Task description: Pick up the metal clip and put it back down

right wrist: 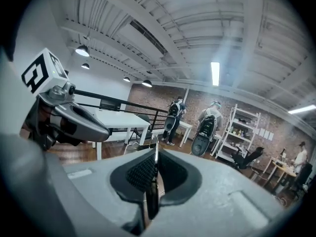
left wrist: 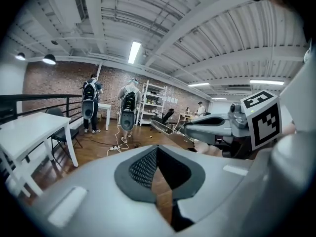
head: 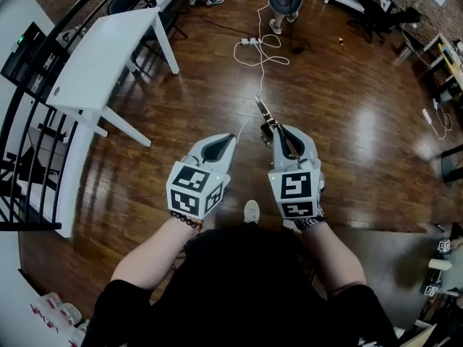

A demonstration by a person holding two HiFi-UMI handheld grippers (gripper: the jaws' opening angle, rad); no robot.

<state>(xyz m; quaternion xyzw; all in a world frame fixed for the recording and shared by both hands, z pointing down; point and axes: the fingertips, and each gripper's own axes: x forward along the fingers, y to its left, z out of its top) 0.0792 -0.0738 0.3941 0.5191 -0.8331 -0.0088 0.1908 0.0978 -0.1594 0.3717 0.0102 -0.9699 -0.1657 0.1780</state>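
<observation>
The right gripper (head: 275, 126) is clamped on the metal clip (head: 263, 110), its jaws pressed nearly together with only the thin metal between them. In the right gripper view the clip stands edge-on between the dark pads, running from deep in the jaws up past the tips. From the head view it juts forward and slightly left beyond the tips, held in the air above the wooden floor (head: 347, 114). The left gripper (head: 231, 139) hangs just beside it at the same height, its jaw tips meeting with nothing between them. A white table (head: 94, 67) stands well apart at the left
</observation>
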